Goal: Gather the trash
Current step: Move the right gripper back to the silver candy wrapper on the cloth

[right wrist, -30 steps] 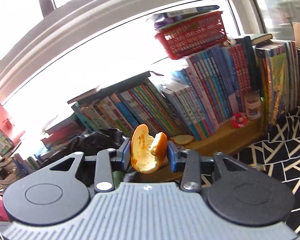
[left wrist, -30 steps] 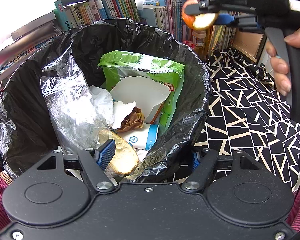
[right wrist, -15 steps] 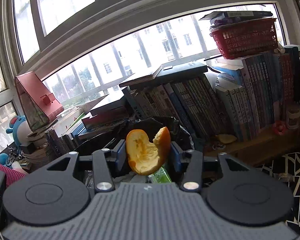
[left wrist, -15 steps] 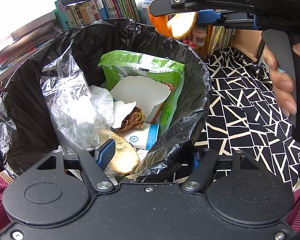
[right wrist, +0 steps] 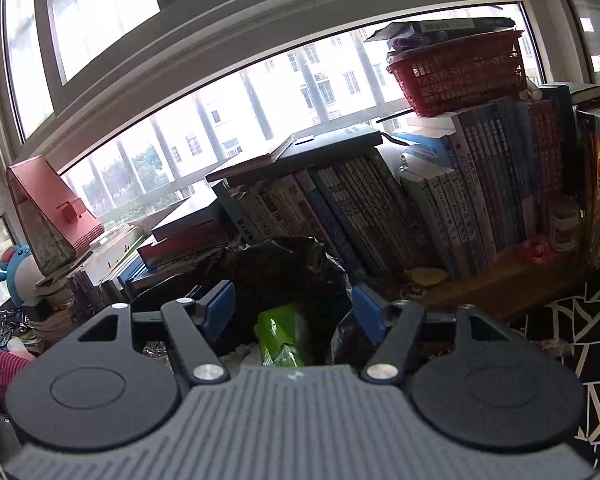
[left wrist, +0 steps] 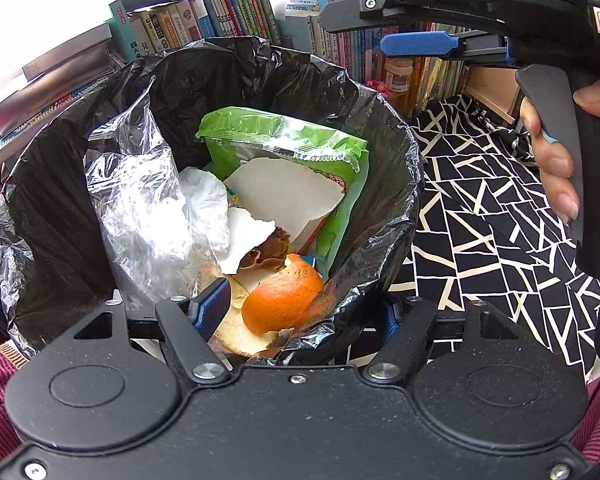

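The right gripper point(right wrist: 293, 312) hung above the trash bin point(left wrist: 396, 184), its jaws having just been opening, blue pads apart with nothing between them. The orange peel point(left wrist: 286, 300) it had carried a second earlier now lay inside the bin, at the near rim, glossy curved rind up. The drop was thus complete; the next piece of trash could be sought. The left gripper point(left wrist: 300, 316) gripped the bin's near rim, one pad inside the crinkled black liner, the other outside. Around the peel lay a clear, creased plastic bag point(left wrist: 140, 208), torn white card point(left wrist: 284, 196), a green foil snack packet point(left wrist: 284, 136) and a brown crumpled wrapper point(left wrist: 268, 252). Books point(right wrist: 440, 208) stood behind.
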`<act>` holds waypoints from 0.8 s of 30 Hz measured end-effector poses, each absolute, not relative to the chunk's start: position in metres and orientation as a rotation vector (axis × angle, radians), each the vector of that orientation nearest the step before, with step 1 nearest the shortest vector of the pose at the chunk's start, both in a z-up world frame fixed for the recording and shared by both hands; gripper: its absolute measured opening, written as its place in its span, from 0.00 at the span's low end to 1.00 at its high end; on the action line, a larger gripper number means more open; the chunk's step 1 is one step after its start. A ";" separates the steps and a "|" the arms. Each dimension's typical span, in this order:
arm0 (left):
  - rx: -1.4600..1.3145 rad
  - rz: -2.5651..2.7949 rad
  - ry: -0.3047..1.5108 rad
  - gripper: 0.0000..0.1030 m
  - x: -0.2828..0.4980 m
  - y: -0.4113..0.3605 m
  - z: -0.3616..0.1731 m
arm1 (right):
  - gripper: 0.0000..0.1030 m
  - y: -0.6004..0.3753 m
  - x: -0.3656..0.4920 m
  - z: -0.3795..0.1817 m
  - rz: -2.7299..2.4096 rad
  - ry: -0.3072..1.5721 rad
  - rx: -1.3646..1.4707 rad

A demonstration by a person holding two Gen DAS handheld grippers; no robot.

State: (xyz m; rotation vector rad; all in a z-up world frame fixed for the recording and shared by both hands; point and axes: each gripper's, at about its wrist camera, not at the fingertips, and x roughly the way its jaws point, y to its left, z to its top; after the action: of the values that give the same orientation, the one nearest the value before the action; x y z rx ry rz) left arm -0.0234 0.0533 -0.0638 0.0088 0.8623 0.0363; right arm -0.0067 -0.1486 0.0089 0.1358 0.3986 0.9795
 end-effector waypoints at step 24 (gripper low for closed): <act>0.015 0.046 0.864 0.69 -0.024 0.051 -0.064 | 0.85 -0.206 0.102 -0.067 0.340 0.532 0.142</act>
State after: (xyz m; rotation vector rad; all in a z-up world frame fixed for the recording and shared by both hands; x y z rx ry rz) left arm -0.0239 0.0512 -0.0642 0.0155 0.8638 0.0457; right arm 0.1016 -0.2058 -0.0666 0.1419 0.5322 0.3404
